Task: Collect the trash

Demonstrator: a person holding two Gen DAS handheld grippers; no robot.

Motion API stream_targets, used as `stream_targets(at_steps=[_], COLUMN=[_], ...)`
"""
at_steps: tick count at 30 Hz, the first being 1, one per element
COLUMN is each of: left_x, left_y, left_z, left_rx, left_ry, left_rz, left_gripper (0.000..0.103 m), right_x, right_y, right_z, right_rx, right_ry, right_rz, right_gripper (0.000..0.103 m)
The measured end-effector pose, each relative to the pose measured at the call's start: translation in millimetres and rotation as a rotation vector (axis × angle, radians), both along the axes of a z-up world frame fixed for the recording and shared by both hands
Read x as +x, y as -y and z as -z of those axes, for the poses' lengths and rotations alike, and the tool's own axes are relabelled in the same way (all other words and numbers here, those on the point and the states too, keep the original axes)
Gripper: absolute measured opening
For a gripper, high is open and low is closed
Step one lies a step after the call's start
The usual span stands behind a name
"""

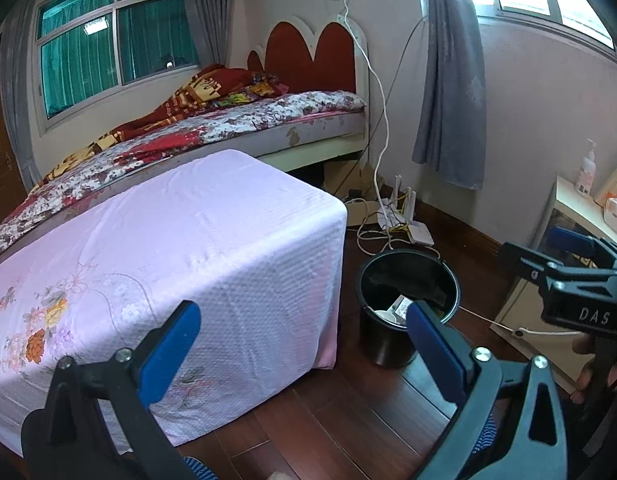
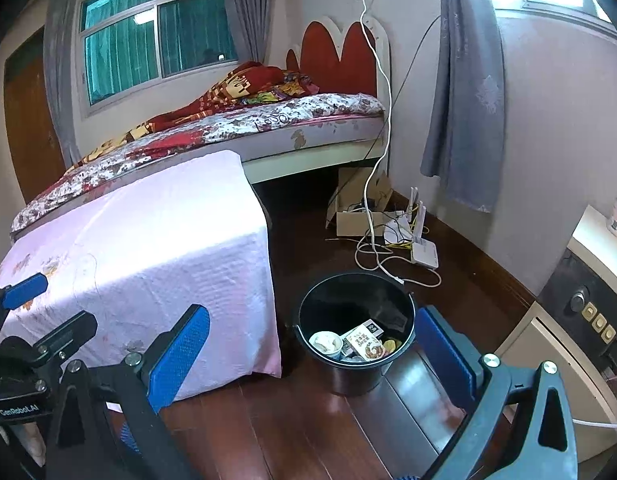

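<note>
A black bin (image 1: 408,304) stands on the wooden floor right of a table under a pink floral cloth (image 1: 168,264). In the right wrist view the bin (image 2: 354,360) holds a white cup (image 2: 325,342), a printed food carton (image 2: 364,342) and other scraps. My left gripper (image 1: 304,352) is open and empty, over the table's right corner and the bin. My right gripper (image 2: 312,356) is open and empty, just in front of the bin. The right gripper also shows at the right edge of the left wrist view (image 1: 548,256), the left gripper at the left edge of the right wrist view (image 2: 40,308).
A bed (image 1: 228,120) with patterned blankets runs behind the table. A router (image 2: 422,250), tangled cables and a cardboard box (image 2: 360,208) lie on the floor by the wall. A cabinet (image 2: 580,320) with a bottle (image 1: 586,170) on top stands at the right.
</note>
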State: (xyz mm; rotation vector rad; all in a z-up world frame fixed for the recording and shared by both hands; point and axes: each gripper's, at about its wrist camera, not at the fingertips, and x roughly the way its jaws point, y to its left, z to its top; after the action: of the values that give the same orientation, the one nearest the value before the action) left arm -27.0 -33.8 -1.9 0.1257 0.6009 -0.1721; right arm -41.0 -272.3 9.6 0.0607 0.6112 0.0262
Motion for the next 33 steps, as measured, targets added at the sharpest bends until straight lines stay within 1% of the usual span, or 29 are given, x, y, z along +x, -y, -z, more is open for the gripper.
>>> stream_targets(at_steps=[33], left_x=[-1.1], left_y=[1.1], left_z=[-0.7], left_rx=[-0.004], left_ry=[0.0], left_rz=[0.003], left_gripper=[0.102], right_x=[-3.0], right_y=[-5.2], right_z=[-0.5], right_rx=[-0.015], right_ry=[0.005], right_rz=[-0.007], right_gripper=[0.103])
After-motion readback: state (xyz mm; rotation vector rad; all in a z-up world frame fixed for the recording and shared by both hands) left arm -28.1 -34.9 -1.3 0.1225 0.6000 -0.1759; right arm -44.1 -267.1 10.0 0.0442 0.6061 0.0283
